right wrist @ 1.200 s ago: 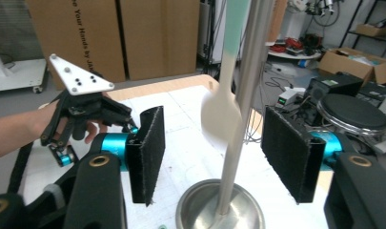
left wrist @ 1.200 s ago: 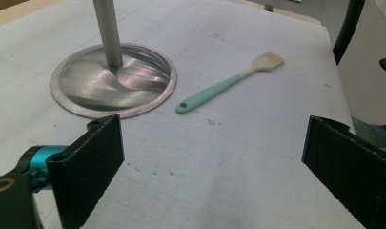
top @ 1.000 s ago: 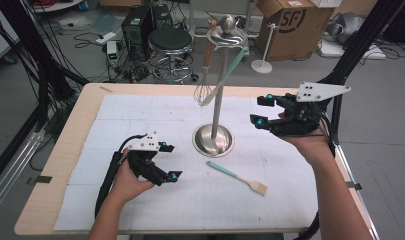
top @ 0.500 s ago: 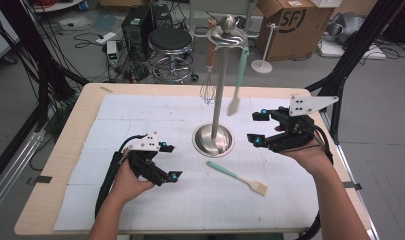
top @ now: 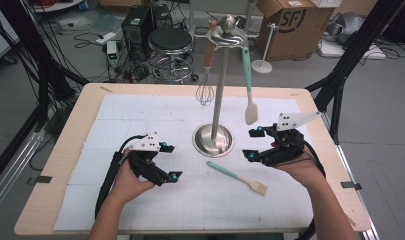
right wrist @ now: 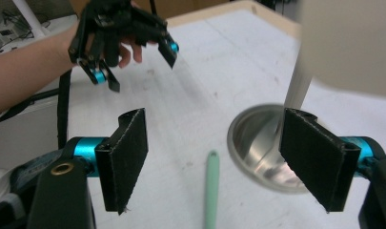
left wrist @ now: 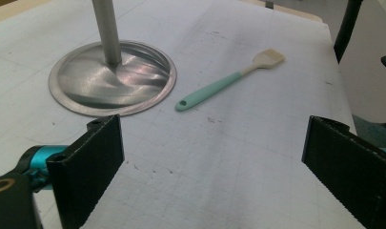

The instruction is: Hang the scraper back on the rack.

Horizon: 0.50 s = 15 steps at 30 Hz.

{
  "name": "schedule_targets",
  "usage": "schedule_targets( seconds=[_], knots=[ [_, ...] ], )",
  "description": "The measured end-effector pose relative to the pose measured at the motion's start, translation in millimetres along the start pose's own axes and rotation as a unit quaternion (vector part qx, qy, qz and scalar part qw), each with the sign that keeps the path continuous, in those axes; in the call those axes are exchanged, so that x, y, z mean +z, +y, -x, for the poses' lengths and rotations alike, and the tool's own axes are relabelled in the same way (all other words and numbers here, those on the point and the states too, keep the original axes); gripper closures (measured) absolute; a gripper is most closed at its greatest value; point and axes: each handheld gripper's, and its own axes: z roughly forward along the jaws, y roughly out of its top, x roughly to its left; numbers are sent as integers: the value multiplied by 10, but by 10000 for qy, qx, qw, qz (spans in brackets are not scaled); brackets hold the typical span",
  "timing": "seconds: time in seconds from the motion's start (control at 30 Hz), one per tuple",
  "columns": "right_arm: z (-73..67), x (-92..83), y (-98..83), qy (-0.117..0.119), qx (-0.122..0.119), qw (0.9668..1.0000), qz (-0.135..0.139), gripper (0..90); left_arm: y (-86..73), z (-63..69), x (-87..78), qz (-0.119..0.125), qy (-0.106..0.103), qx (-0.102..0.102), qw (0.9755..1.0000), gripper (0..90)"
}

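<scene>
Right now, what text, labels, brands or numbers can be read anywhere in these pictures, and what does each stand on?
"SF": printed in a dark round logo on the side of the cardboard box on the floor beyond the table, high view.
No other text is readable: the hanging spatula, the brush lying on the mat and the metal stand carry no visible lettering.

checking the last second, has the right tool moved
Yes. The right tool has come down from level with the stand's pole toward the brush lying on the mat, its jaws opening, empty.
</scene>
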Motion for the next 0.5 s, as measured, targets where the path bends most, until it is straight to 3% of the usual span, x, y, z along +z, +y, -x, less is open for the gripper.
schedule_targets(
  seconds=[0.2,0.5],
  knots=[
    [-29,89,-191,2,332,9991,-276,248,0,4,8,-2,-4,-14,10000,74],
    [-69,182,-397,-53,489,9978,-445,236,-1,12,16,-30,-31,3,10000,74]
  ],
)
